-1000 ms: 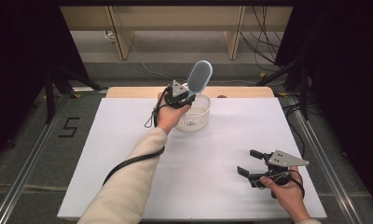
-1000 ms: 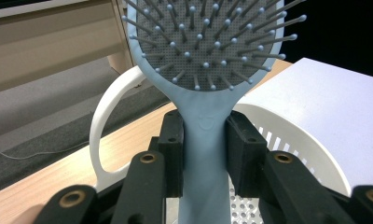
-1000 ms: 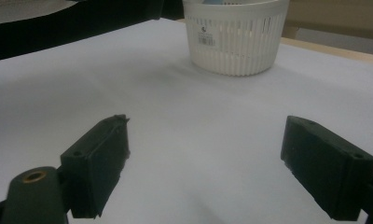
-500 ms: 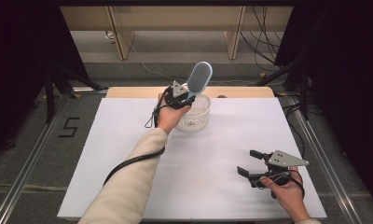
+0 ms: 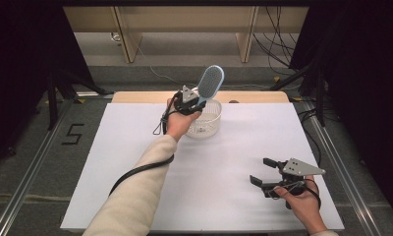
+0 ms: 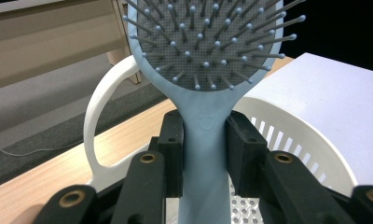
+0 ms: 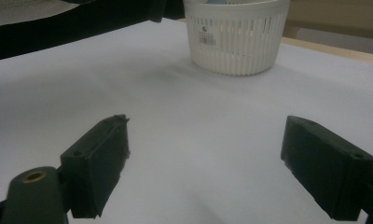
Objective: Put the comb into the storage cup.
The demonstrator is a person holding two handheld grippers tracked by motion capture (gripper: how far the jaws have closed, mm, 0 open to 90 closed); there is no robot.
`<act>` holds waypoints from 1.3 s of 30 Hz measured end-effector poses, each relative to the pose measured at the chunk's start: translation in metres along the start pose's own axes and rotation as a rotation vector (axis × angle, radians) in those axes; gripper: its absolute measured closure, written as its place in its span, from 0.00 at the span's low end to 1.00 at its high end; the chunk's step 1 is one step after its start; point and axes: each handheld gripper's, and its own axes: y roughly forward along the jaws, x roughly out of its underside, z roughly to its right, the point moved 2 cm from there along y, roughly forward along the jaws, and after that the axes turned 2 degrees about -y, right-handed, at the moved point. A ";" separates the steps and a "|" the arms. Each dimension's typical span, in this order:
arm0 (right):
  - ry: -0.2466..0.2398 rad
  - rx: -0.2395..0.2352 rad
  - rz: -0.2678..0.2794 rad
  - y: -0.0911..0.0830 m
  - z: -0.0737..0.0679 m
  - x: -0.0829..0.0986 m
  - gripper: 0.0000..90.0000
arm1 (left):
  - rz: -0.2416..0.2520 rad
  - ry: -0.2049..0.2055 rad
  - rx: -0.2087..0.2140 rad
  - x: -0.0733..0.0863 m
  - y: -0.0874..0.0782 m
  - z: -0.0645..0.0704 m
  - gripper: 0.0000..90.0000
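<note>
Two grippers: left gripper (image 6: 205,154) pinching the hairbrush (image 6: 208,56) over the basket (image 5: 204,118), right gripper (image 7: 205,163) spread wide, empty.

A white-topped table (image 5: 135,162) with a pale wooden far edge (image 5: 253,97) stands on grey carpeted floor (image 5: 32,162) marked with a black numeral 5 (image 5: 72,133), with black cables (image 5: 278,44) trailing beyond near light wooden furniture legs (image 5: 128,37).
</note>
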 end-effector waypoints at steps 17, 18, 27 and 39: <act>0.001 0.000 0.000 0.000 0.000 0.000 0.18 | -0.004 -0.001 0.007 0.001 0.001 0.001 0.77; 0.003 -0.001 0.001 0.000 0.000 0.000 0.18 | -0.004 -0.002 0.006 0.001 0.001 0.001 0.77; 0.001 -0.003 -0.001 0.000 0.000 0.000 0.18 | -0.067 -0.031 0.029 0.007 0.003 0.002 0.60; -0.002 0.002 -0.005 0.001 0.000 0.000 0.18 | -0.063 0.010 0.031 -0.009 -0.020 0.008 0.22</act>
